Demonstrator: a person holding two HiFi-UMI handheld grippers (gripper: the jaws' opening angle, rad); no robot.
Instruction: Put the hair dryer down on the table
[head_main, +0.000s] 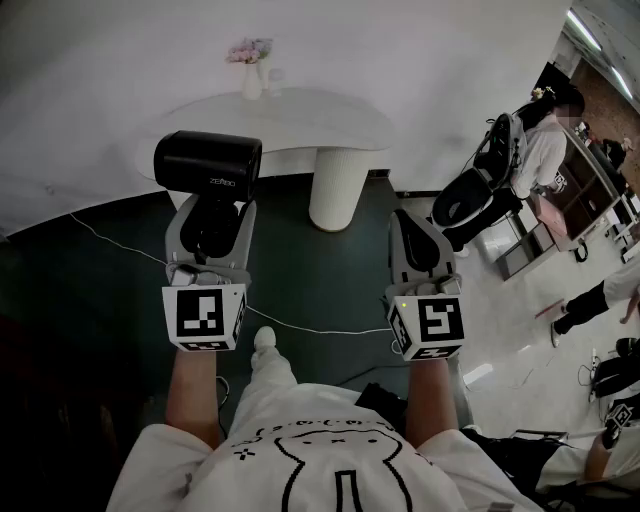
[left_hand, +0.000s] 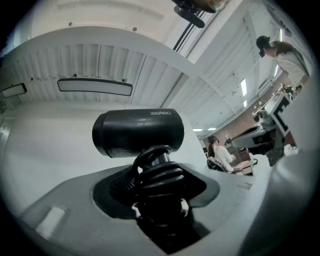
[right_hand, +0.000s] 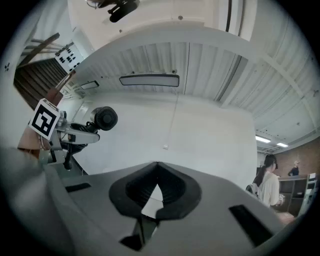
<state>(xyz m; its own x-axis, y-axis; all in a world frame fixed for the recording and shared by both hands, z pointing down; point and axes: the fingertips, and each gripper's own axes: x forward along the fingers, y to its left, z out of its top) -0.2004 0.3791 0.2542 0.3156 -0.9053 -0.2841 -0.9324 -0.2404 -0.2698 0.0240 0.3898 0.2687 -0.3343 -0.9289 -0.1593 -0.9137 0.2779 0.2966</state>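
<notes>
Both bare forearms (head_main: 193, 395) reach forward side by side. The left gripper (head_main: 210, 222), tipped slightly upward, clamps the hair dryer (head_main: 207, 162) by its handle. The right gripper (head_main: 417, 240) holds nothing, jaws together.

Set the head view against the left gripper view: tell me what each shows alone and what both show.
Head view only: the white table with a vase on it, and the right gripper, shut and empty. Left gripper view only: a long ceiling light overhead. Both: the hair dryer, its handle clamped in the left gripper, not yet on the table.
</notes>
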